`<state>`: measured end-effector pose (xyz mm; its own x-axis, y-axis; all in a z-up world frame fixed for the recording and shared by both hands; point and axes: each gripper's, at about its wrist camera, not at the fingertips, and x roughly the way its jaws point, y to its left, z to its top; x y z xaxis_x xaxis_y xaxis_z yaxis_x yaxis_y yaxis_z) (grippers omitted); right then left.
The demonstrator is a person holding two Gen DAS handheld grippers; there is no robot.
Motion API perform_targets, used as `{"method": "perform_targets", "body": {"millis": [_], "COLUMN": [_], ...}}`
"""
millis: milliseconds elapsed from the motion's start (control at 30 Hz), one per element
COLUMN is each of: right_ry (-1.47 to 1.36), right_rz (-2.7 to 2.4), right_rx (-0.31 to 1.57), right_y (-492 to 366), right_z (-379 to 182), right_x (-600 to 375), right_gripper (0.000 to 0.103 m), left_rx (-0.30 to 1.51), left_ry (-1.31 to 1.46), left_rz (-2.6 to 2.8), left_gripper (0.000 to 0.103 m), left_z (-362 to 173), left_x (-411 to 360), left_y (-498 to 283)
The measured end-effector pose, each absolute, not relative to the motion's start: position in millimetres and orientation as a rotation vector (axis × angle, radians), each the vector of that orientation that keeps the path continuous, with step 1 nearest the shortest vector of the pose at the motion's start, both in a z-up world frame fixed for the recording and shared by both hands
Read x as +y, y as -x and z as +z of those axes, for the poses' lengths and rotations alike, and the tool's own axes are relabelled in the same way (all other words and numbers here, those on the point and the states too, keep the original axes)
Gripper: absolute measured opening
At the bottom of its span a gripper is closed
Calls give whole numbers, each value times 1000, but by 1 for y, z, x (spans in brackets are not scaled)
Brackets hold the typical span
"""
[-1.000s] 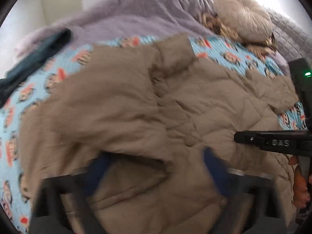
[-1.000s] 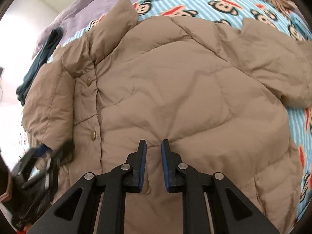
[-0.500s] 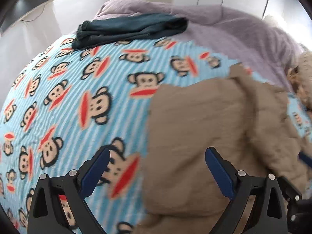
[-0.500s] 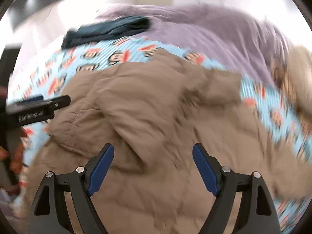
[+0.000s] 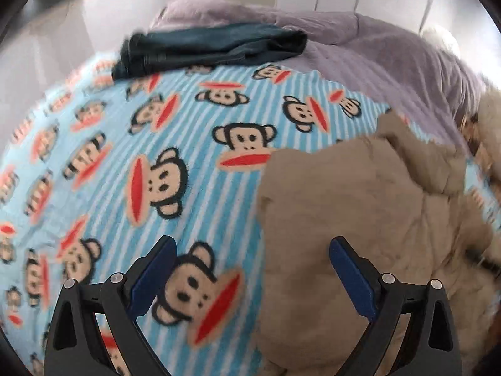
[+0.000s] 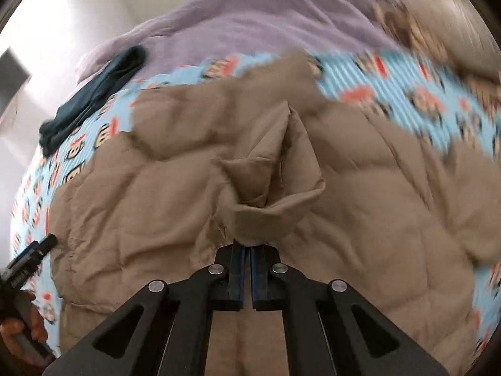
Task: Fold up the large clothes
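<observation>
Right hand-held gripper, open wide half a second ago, now sits clamped on a bunched fold of the tan quilted jacket at its 12 o'clock, so a fold lift looks ready; left hand-held gripper stays apart, empty, jacket edge on the bed at its 2 o'clock.

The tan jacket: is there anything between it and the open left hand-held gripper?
Nothing visible. The left hand-held gripper hangs open over the jacket's edge and the monkey-print blanket. The tan jacket lies bare before it. The dark folded garment lies far behind, near the purple cover.
</observation>
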<state>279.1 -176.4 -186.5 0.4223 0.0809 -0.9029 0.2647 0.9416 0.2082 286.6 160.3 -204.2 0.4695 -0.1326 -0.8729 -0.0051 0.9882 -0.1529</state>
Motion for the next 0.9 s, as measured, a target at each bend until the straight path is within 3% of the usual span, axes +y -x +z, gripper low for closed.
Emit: {"method": "perform_targets", "body": {"millis": [233,267,300,333,500,700,767,800,833,867,900], "right_ry": [-520,-526,-526,-523,-533,-592,-627,-630,-630,-636,-661], "right_rz": [-213,-222,-229,-233,-243,-209,-212,-214,-220,-225,-205], "right_rx": [1191,1194,1196,1199,1219,1225,1183,1159,1126,1102,1074], "right_y": [-254,-248,-241,-239,-234,-226,-221,-218,-218,-219,-225], "right_z": [-217,-219,-221,-221,-221,-216,-204,-199,-191,-187,-184], "right_x": [-219,-220,-219,-219,-217,-203,-207,-208,-211,-214,-220], "right_gripper": [2,2,2,2,2,4,13,41,79,90,90], "left_rx": [1259,1252,1238,1236,1149,1174,1166,1166,1168,1169,1168], "left_ry": [534,539,520,477,129,85,70,72,80,85,89], "left_rz": [-318,-335,-357,-368,-322,-342,-338,-334,-328,-323,-307], "left_gripper": [95,86,53,39,35,35,36,36,38,41,46], "left_z": [-244,-243,-239,-235,-216,-219,-220,-219,-219,-220,-220], "left_x": [176,171,160,149,111,112,114,114,115,118,120], "left_y": [-329,-331,-332,-333,-338,-353,-344,-343,-343,-339,-339]}}
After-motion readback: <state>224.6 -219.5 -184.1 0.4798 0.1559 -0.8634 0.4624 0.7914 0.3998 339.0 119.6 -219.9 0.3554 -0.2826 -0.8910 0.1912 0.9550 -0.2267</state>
